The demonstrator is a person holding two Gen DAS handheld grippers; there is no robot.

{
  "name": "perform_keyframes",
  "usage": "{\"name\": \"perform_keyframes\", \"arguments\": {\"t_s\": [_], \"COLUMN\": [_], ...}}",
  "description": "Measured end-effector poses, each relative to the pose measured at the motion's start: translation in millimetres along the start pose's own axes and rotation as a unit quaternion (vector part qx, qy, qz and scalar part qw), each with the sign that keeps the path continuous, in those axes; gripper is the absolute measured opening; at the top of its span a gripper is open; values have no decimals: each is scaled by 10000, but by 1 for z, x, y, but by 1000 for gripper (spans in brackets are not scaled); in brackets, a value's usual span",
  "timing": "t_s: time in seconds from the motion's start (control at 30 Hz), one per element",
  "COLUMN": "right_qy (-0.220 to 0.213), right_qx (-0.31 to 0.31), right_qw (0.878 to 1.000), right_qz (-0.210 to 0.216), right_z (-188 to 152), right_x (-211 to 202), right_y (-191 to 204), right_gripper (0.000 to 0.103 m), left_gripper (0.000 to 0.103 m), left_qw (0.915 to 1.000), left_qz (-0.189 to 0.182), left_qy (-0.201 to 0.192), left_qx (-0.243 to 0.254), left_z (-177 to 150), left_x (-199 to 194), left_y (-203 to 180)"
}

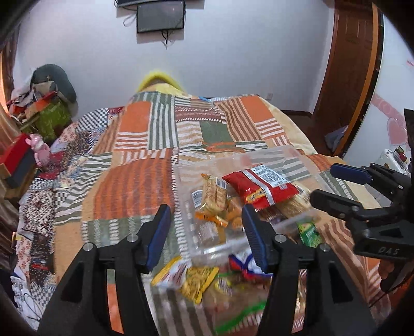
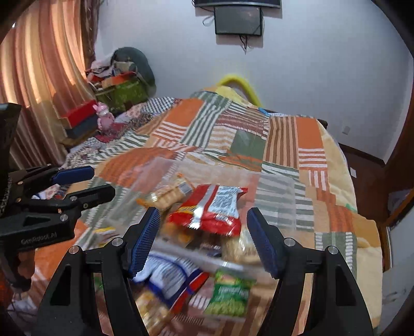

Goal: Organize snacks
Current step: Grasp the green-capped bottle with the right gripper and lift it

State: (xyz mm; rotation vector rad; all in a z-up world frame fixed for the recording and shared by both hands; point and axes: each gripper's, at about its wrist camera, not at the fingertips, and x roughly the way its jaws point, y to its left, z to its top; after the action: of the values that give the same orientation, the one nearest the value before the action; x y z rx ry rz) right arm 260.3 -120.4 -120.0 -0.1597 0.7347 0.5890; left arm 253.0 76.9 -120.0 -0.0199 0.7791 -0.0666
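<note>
A clear plastic bin (image 1: 297,155) sits on the patchwork bedspread (image 1: 145,181); it shows in the right wrist view too (image 2: 276,204). It holds a red snack bag (image 1: 261,184) (image 2: 207,209), a tan wafer pack (image 1: 213,193) (image 2: 168,193) and several small orange snacks (image 1: 220,219). Loose packs lie in front of it: yellow (image 1: 196,281), blue-white (image 2: 170,279), green (image 2: 230,294) (image 1: 309,234). My left gripper (image 1: 207,232) is open and empty above the bin's near edge. My right gripper (image 2: 201,240) is open and empty above the loose packs and the bin's near wall.
Boxes and clothes (image 1: 44,103) pile at the bed's far left beside a pink toy (image 1: 38,150). A curtain (image 2: 38,77) hangs at the left. A wooden door (image 1: 349,64) stands at the right. A screen (image 1: 160,16) hangs on the far wall.
</note>
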Motion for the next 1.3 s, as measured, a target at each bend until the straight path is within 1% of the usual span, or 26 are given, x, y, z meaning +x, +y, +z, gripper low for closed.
{"name": "perform_keyframes", "arguments": {"t_s": [0.1,0.23,0.37,0.5,0.7,0.93,1.03,1.1,1.3], "right_qy": [-45,-13,142,380,859,1464,1653,1625,1514], "right_qx": [-16,10,-48,-59,-243,-474,-614,-695,-686], "right_qw": [10000,9997,9990,9969,9918,9817,9785,9794,9806], "right_qz": [82,260,431,682,909,1118,1072,979,1036], "right_z": [-10,-33,-58,-85,-121,-146,-153,-159,-155], "right_x": [-16,-35,-44,-44,-28,3,15,16,14], "right_y": [8,24,41,60,91,119,127,128,128], "right_gripper": [67,67,67,67,65,55,50,46,44], "left_gripper": [63,66,68,69,69,69,69,69,69], "left_qw": [9999,9998,9994,9997,9997,9990,9986,9984,9977], "left_qz": [40,162,269,209,165,57,61,49,22], "left_qy": [-116,-150,-142,-49,163,397,480,516,629], "left_qx": [-32,7,140,79,3,-191,-220,-244,-240], "left_z": [-13,-37,-63,-90,-124,-144,-148,-149,-148], "left_x": [-27,-57,-79,-92,-100,-98,-94,-91,-79], "left_y": [2,0,-4,-5,-6,-1,0,1,-1]}}
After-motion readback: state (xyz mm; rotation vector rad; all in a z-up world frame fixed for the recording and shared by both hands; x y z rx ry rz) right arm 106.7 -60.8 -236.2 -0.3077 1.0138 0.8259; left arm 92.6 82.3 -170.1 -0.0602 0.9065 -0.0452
